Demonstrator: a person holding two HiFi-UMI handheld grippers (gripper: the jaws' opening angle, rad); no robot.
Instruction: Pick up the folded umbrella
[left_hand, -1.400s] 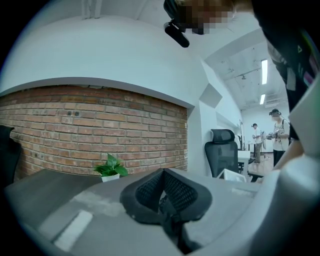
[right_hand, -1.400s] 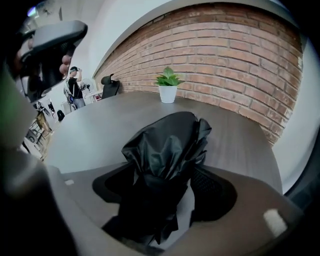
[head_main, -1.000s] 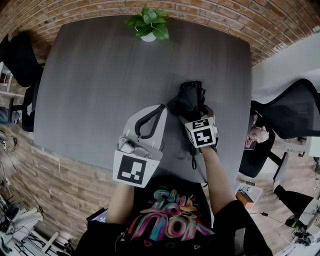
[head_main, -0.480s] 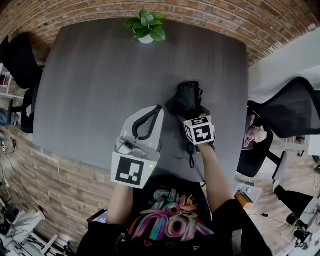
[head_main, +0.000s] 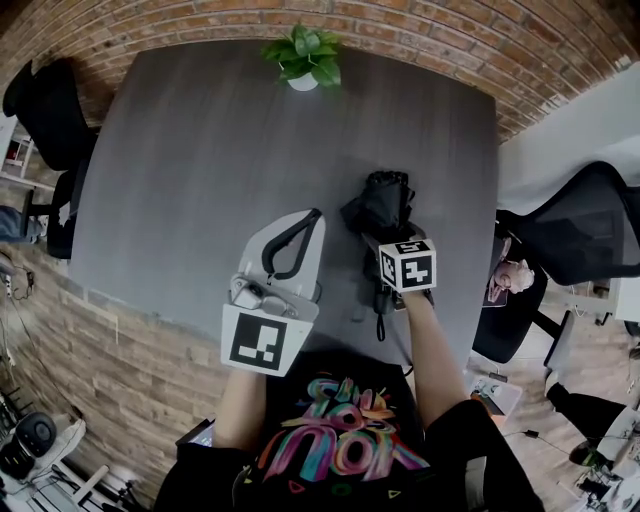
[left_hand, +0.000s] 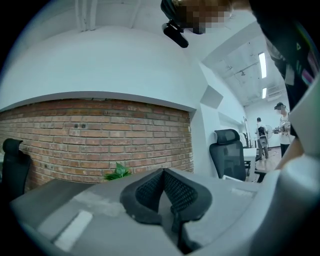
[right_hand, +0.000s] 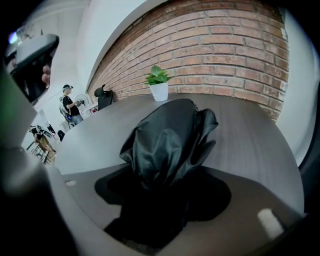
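Umbrella (head_main: 385, 205), folded and black, lay on the grey surface (head_main: 200, 150) toward its right side, well apart from the potted plant (head_main: 305, 55) at the far edge. The right claw (head_main: 388, 238) had just been closing and pressed on the crumpled fabric from both sides. The left claw (head_main: 300, 235) hung just beside it, jaws together, holding nothing.
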